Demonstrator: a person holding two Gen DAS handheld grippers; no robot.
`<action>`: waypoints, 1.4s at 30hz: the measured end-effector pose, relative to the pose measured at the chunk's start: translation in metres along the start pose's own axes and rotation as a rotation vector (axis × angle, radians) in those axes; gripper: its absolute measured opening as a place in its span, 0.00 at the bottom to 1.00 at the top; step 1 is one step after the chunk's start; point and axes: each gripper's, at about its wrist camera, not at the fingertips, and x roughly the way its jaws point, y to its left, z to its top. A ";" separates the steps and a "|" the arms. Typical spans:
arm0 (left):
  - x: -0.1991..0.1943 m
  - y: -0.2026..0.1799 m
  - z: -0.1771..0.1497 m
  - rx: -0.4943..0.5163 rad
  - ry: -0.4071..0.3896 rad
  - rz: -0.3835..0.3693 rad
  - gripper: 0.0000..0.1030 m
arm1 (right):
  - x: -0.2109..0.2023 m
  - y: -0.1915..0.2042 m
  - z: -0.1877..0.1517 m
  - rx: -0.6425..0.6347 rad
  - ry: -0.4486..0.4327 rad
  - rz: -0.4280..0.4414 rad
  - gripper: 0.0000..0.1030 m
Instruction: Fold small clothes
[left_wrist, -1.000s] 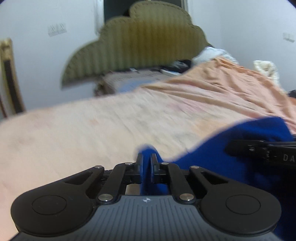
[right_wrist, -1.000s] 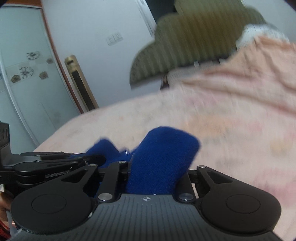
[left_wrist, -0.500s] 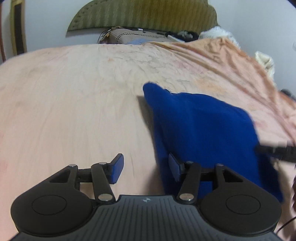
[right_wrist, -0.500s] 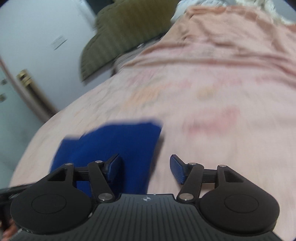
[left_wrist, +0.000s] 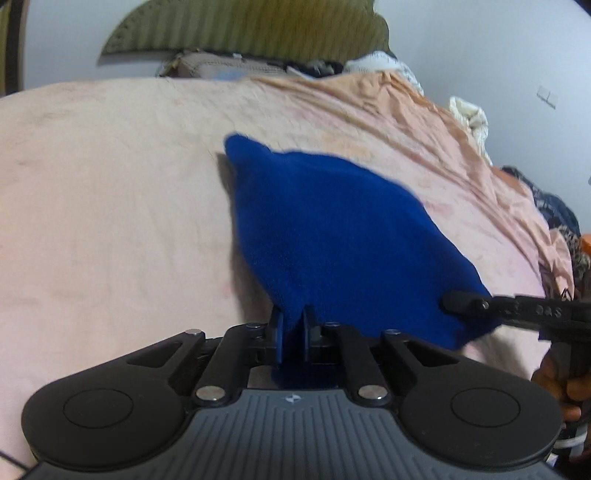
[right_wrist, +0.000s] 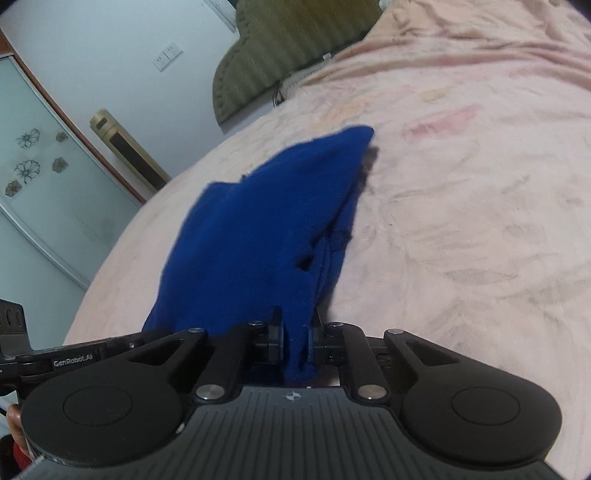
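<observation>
A small blue fleece garment (left_wrist: 332, 229) lies folded on the pink bedsheet (left_wrist: 110, 184); it also shows in the right wrist view (right_wrist: 266, 229). My left gripper (left_wrist: 291, 325) is shut on the garment's near left edge. My right gripper (right_wrist: 295, 328) is shut on its near right edge, where folded layers show. The right gripper's fingers (left_wrist: 465, 303) reach in from the right in the left wrist view. The left gripper's body (right_wrist: 74, 360) shows at the lower left of the right wrist view.
A green scalloped headboard (left_wrist: 243, 29) and clutter (left_wrist: 221, 68) stand at the far end of the bed. Rumpled clothes (left_wrist: 554, 210) lie along the right edge. A glass door (right_wrist: 33, 166) and gold post (right_wrist: 125, 147) stand left of the bed.
Both grippers were open half a second ago beside the garment's near edge. Both have now closed on that edge.
</observation>
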 end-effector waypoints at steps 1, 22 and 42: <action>-0.004 0.001 -0.001 0.003 -0.002 0.005 0.08 | -0.005 0.004 -0.002 0.004 -0.011 0.030 0.14; -0.017 -0.051 -0.049 0.181 -0.085 0.403 0.82 | 0.000 0.087 -0.048 -0.368 -0.087 -0.413 0.89; -0.031 -0.043 -0.072 0.073 -0.038 0.440 0.83 | -0.020 0.094 -0.077 -0.343 -0.049 -0.476 0.99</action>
